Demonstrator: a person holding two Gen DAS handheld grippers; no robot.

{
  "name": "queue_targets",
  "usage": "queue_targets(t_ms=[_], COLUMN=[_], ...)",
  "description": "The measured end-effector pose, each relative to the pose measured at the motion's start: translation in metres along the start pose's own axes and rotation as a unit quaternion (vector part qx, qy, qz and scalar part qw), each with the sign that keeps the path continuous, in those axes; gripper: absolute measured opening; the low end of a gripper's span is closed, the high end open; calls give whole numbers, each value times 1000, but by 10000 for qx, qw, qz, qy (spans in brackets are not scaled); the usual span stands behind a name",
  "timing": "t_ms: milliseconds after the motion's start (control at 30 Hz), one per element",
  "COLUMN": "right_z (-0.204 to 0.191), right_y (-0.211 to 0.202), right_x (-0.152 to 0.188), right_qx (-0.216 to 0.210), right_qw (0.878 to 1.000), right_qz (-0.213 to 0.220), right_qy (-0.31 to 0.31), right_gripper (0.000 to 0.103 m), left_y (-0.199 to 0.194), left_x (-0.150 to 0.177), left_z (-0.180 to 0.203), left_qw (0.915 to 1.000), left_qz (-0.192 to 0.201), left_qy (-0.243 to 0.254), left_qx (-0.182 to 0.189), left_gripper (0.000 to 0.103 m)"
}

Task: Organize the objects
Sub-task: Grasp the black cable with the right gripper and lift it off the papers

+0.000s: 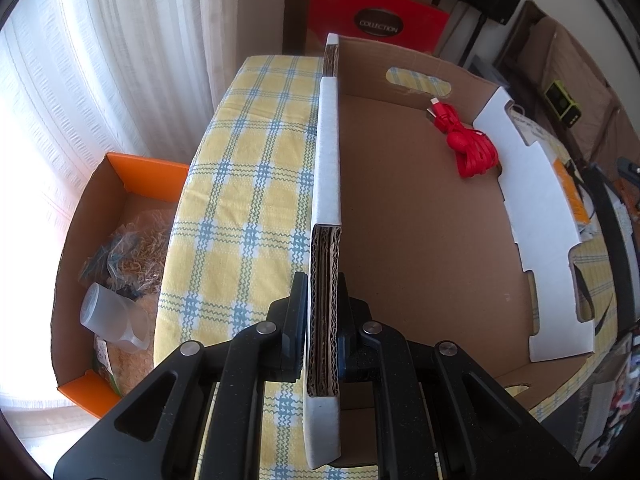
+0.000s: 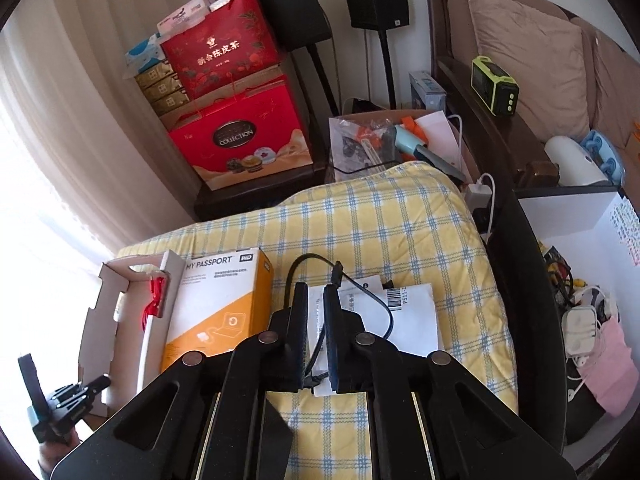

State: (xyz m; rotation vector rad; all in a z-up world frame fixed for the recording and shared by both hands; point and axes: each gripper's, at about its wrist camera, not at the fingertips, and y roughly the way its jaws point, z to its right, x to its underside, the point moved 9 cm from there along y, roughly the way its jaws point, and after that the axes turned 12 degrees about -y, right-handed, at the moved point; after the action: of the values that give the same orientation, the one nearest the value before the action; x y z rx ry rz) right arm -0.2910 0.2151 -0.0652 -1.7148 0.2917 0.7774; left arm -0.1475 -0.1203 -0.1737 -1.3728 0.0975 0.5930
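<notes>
We see a bed or table covered with a yellow and blue checked cloth (image 2: 400, 232), and on it a large open cardboard box (image 1: 420, 240) with white outer faces and hand-hole cutouts in its walls. Our left gripper (image 1: 323, 320) is clamped on the near end of the box's left wall, one finger outside and one inside, pressing on the thick corrugated edge. In the far right corner of the box lies a bundled red cable (image 1: 470, 148), close against the right wall.

From the right wrist view, the same box stands at the left edge of the cloth, and an orange and white hard-drive carton (image 2: 216, 304) marked MY PASSPORT lies just beside its outer wall. To the right of the carton rest some white papers (image 2: 412, 316), one with a barcode.

Our right gripper (image 2: 316, 332) is closed on a thin black cable (image 2: 360, 292), which runs down between the fingers and loops out above the fingertips and across the papers. The jaws have nearly met around it.

On the floor to the left of the cloth sits an orange box (image 1: 120, 248) holding plastic bags and a clear plastic cup (image 1: 112, 316).
</notes>
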Motion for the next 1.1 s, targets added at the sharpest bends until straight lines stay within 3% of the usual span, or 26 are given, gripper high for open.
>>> queue_targets(t_ms=[200, 267, 400, 533, 633, 767, 800, 833, 867, 933, 1100], right_z=[5, 11, 20, 24, 20, 19, 21, 21, 21, 21, 26], right_y=[9, 18, 43, 61, 72, 87, 87, 87, 86, 84, 72], right_x=[11, 18, 34, 44, 46, 51, 51, 50, 49, 47, 39], right_qx=[143, 261, 318, 456, 507, 761, 882, 960, 914, 818, 530], right_qw=[9997, 9992, 9977, 9957, 9951, 9918, 9911, 9907, 9914, 9924, 9948], right_qz=[-183, -283, -569, -735, -806, -1009, -988, -960, -932, -896, -740], right_qy=[20, 61, 191, 320, 262, 168, 131, 74, 67, 187, 459], right_gripper=[12, 37, 43, 72, 73, 69, 64, 52, 42, 31, 19], left_y=[0, 0, -1, 0, -1, -1, -1, -1, 0, 0, 0], left_x=[-1, -1, -1, -1, -1, -1, -1, 0, 0, 0, 0], left_z=[1, 0, 0, 1, 1, 1, 1, 1, 1, 0, 0], left_qw=[10000, 10000, 10000, 10000, 10000, 10000, 10000, 10000, 10000, 10000, 10000], left_qz=[-13, -13, -17, -18, -20, -20, -21, -21, -22, -24, -26], left_qy=[3, -1, -4, 2, 2, -1, -4, -4, -4, -7, -15], left_qx=[11, 13, 11, -7, -14, -6, -3, -4, -4, -10, -2], left_gripper=[10, 10, 10, 10, 10, 10, 10, 10, 10, 10, 10])
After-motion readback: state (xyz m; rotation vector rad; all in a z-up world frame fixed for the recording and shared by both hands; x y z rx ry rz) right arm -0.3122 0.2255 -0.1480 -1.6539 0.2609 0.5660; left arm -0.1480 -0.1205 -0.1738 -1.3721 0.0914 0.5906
